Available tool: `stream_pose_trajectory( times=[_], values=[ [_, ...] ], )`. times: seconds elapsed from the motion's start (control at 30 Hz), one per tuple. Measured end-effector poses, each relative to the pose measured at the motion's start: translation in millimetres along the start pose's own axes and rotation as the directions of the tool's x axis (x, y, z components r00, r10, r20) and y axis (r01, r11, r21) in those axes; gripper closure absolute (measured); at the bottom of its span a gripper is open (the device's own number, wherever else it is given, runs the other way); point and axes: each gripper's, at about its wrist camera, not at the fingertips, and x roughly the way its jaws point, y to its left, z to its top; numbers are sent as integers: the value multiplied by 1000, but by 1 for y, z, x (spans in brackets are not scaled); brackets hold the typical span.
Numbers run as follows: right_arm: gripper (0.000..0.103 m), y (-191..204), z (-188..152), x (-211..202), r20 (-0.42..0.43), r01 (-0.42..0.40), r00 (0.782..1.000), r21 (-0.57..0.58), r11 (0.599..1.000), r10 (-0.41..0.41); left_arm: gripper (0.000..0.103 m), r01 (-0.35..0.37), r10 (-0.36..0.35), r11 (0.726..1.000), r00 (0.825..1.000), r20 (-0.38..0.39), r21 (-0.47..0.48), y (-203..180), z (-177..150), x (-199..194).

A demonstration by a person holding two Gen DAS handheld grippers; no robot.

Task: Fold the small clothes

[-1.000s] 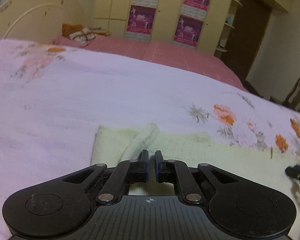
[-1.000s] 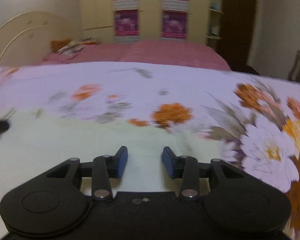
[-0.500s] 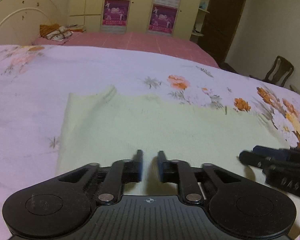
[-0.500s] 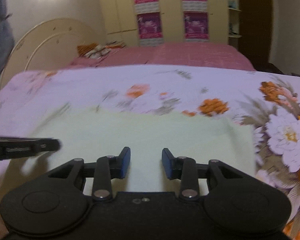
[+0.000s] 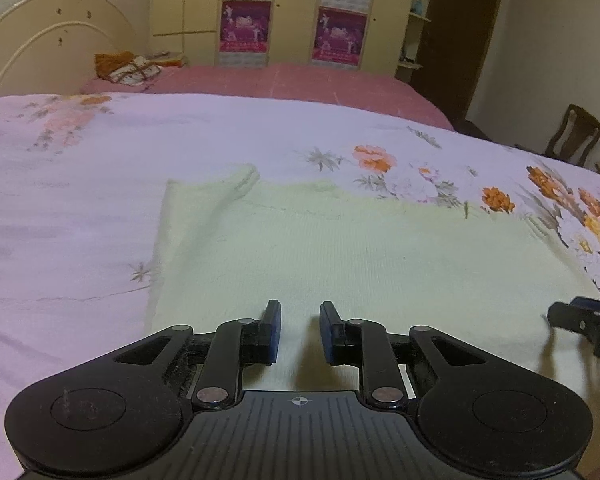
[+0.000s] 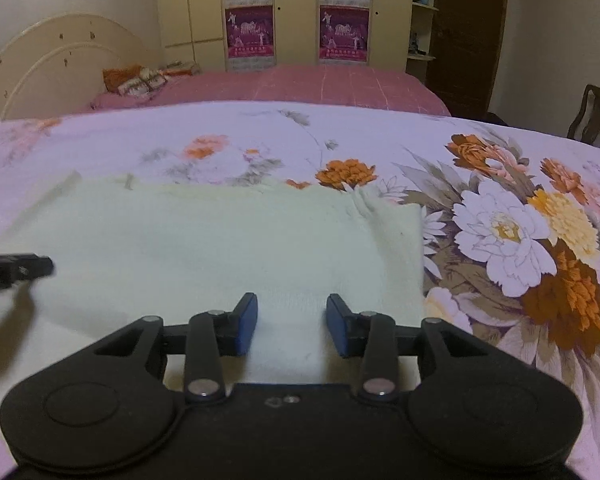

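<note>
A pale yellow-green knitted garment (image 5: 340, 248) lies flat on the floral bedsheet, with a folded strap at its far left corner (image 5: 242, 178). It also shows in the right wrist view (image 6: 220, 240). My left gripper (image 5: 300, 320) is open and empty above the garment's near left part. My right gripper (image 6: 292, 312) is open and empty above its near right part. The right gripper's tip shows at the right edge of the left view (image 5: 584, 322). The left gripper's tip shows at the left edge of the right view (image 6: 16, 270).
The lilac floral sheet (image 5: 80, 208) covers the bed all around the garment. A pink bed (image 5: 284, 80) with a cream headboard (image 5: 48, 36) lies behind. A wardrobe with posters (image 5: 292, 12) stands at the back. A wooden chair (image 5: 576, 132) is at the right.
Both grippers have drawn back and up from the garment. The left jaws went from nearly shut on the strap to open and let it go. The garment now lies flat.
</note>
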Motion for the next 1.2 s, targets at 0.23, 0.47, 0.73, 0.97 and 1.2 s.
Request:
stream_pose_trajectory(
  times=[0.23, 0.47, 0.73, 0.97, 1.2],
  values=[
    [65, 20, -12, -21, 5, -63, 998, 0, 998, 63, 51, 31, -31, 999, 999, 12, 22, -8, -14, -25],
    [65, 33, -31, -24, -34, -75, 997, -30, 997, 74, 50, 22, -19, 998, 999, -45, 57, -14, -40, -19],
    [65, 11, -46, -29, -49, -15, 999, 2, 1000, 15, 50, 14, -11, 999, 999, -41, 53, -6, -46, -36],
    [64, 9, -66, -40, -45, -7, 999, -33, 999, 5, 41, 10, -8, 995, 1000, -28, 96, -1, -74, -54],
    [63, 6, -77, -49, -46, -3, 999, -31, 1000, 2, 37, 0, 3, 995, 1000, -29, 100, -1, -81, -63]
  ],
)
